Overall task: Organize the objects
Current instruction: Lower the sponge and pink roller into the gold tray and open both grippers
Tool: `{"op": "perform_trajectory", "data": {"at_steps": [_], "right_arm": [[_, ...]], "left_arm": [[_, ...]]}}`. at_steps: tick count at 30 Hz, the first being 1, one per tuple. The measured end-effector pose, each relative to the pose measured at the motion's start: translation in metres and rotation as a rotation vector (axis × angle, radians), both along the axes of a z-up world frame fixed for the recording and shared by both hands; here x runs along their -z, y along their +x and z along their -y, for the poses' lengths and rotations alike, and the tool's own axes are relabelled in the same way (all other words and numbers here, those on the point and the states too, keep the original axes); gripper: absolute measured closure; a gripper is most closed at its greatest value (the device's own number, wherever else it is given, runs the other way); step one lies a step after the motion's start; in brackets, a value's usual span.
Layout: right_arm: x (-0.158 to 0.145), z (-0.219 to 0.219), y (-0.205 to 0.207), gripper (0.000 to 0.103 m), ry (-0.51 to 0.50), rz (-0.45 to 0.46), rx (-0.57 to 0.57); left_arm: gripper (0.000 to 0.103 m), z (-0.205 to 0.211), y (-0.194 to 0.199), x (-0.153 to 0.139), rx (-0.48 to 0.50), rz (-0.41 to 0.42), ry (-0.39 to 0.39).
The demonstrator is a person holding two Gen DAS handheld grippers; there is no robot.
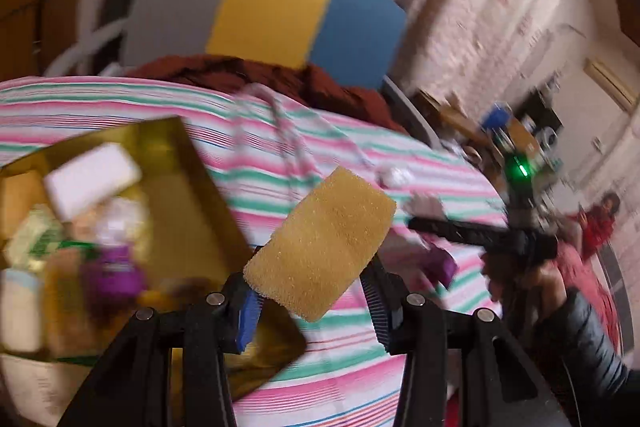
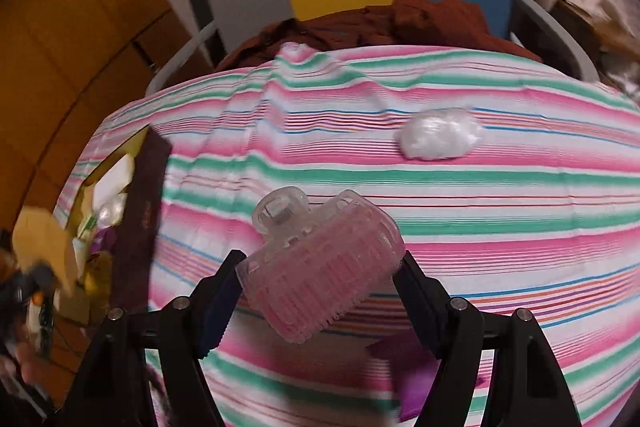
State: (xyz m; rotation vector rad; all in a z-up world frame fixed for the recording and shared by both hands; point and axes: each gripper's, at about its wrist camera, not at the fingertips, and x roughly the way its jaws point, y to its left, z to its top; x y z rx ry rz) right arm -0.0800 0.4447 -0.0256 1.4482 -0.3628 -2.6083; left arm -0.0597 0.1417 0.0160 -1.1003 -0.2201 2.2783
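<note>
In the left wrist view my left gripper [image 1: 310,287] is shut on a yellow sponge [image 1: 320,243], held in the air above the striped cloth [image 1: 340,379]. Left of it is an open gold box [image 1: 192,195] with several items inside. In the right wrist view my right gripper [image 2: 320,263] is shut on a clear pink hair clip [image 2: 320,267], tilted above the cloth. The same box [image 2: 144,203] lies at the left edge of that view, with the sponge [image 2: 44,243] blurred over it.
A white cotton ball [image 2: 440,133] lies on the cloth further back. A purple object [image 2: 412,367] lies under the right gripper. A dark red cloth [image 2: 400,23] is heaped at the far edge, before grey, yellow and blue panels [image 1: 276,7]. A person in red [image 1: 600,223] sits at the far right.
</note>
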Motion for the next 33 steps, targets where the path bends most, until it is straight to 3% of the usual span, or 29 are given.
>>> {"op": "perform_trajectory", "data": {"at_steps": [5, 12, 15, 17, 19, 27, 33], "right_arm": [[-0.020, 0.045, 0.004, 0.028, -0.031, -0.045, -0.085], [-0.053, 0.140, 0.007, 0.028, -0.086, -0.121, -0.240], [-0.064, 0.173, -0.002, 0.026, -0.123, -0.146, -0.258], [-0.068, 0.192, -0.011, 0.015, -0.161, -0.153, -0.260], [-0.068, 0.202, -0.016, 0.009, -0.176, -0.152, -0.253], [-0.056, 0.214, -0.003, 0.003, -0.114, -0.115, -0.246], [-0.048, 0.218, 0.012, 0.000, -0.022, -0.112, -0.222]], "left_arm": [[0.057, 0.051, -0.010, -0.007, -0.135, -0.033, -0.013], [0.055, 0.103, -0.023, -0.001, -0.274, -0.024, -0.036], [0.047, 0.117, -0.026, 0.003, -0.308, -0.003, -0.034], [0.035, 0.121, -0.025, 0.005, -0.325, 0.010, -0.032], [0.025, 0.124, -0.022, 0.007, -0.329, 0.015, -0.024], [0.024, 0.142, -0.004, 0.012, -0.389, 0.000, -0.070], [0.024, 0.134, 0.004, -0.001, -0.405, -0.062, -0.126]]}}
